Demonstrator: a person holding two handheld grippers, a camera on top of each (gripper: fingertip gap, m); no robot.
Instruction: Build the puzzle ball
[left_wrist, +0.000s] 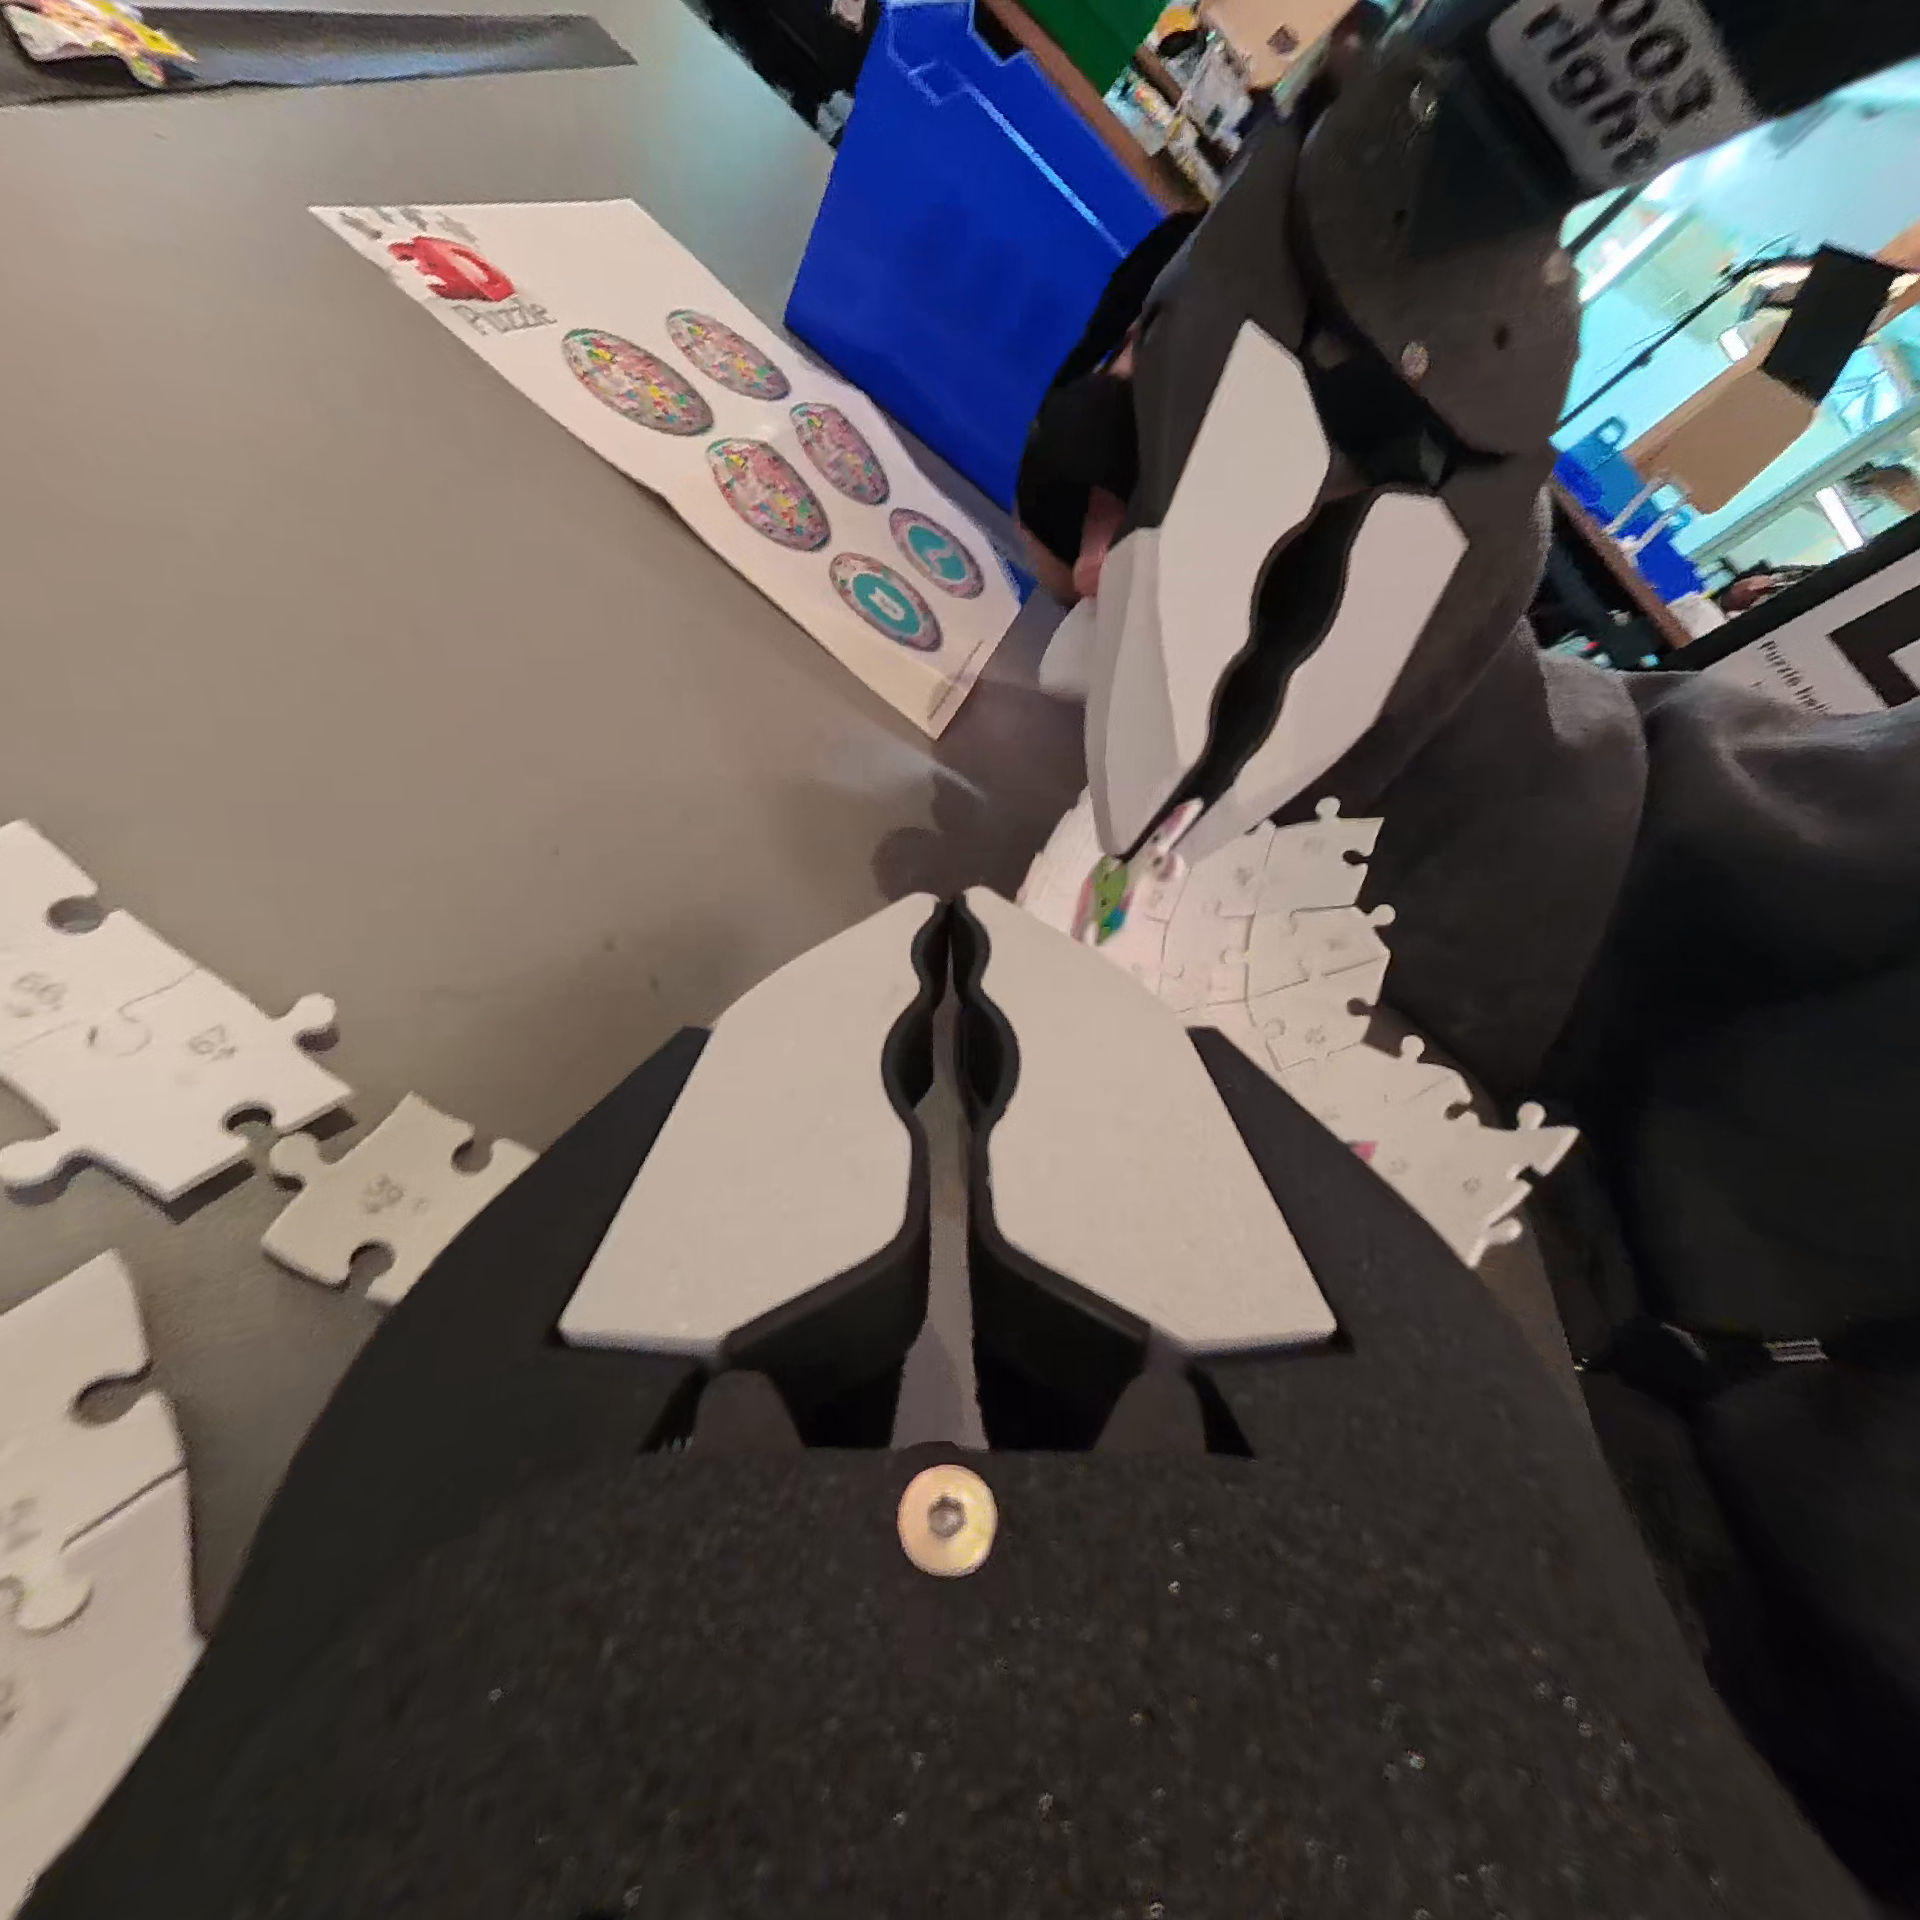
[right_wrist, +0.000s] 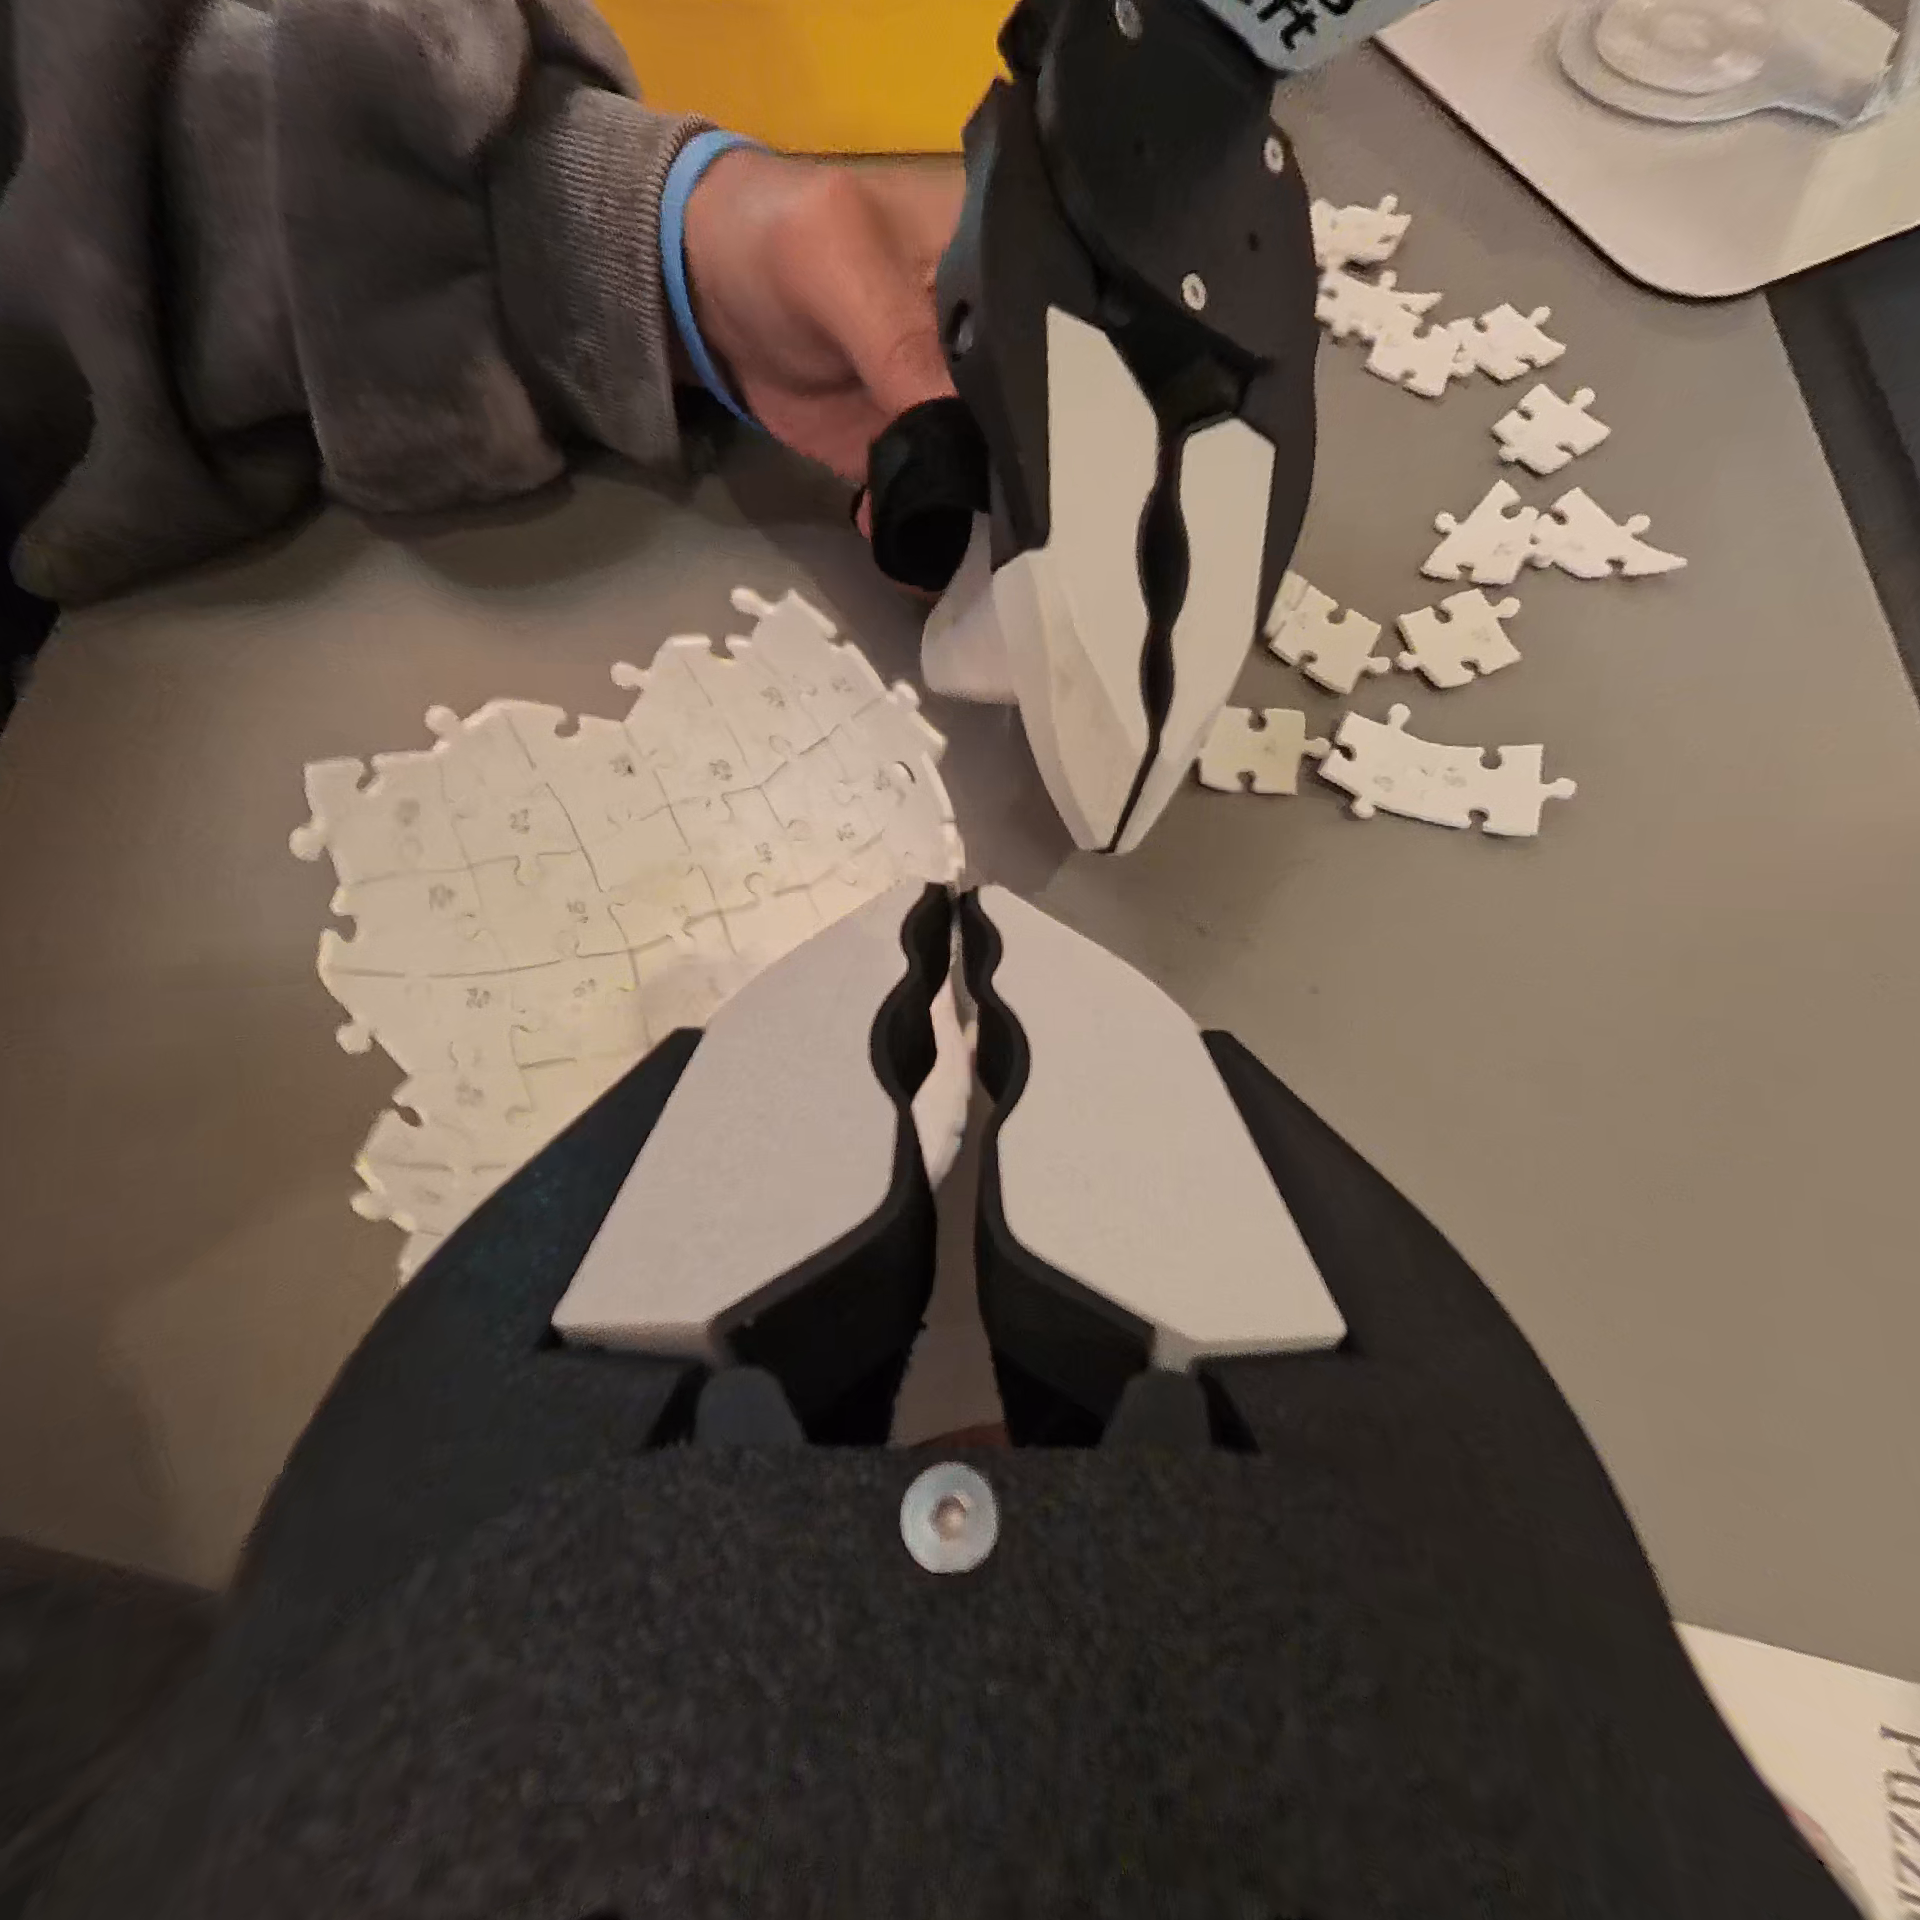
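A curved, part-built section of the puzzle ball (right_wrist: 582, 862), made of white numbered pieces, lies on the grey table (right_wrist: 1455, 1143). My right gripper (right_wrist: 956, 896) is shut on that section's near right edge, and a strip of white piece shows between its fingers. In the left wrist view the right gripper (left_wrist: 1158, 831) pinches the rim of the section (left_wrist: 1309, 966), where a bit of the printed side shows. My left gripper (left_wrist: 951, 914) is shut. It hovers just right of the section in the right wrist view (right_wrist: 1117, 844), and nothing shows between its fingertips.
Several loose white pieces (right_wrist: 1444, 774) lie to the right, and more lie at the left of the left wrist view (left_wrist: 156, 1039). An instruction sheet (left_wrist: 727, 436) and a blue bin (left_wrist: 956, 260) are farther off. A person's hand (right_wrist: 810, 301) holds the left gripper. A white mat (right_wrist: 1662, 177) sits at the far right. The tips of both grippers are at nearly the same place.
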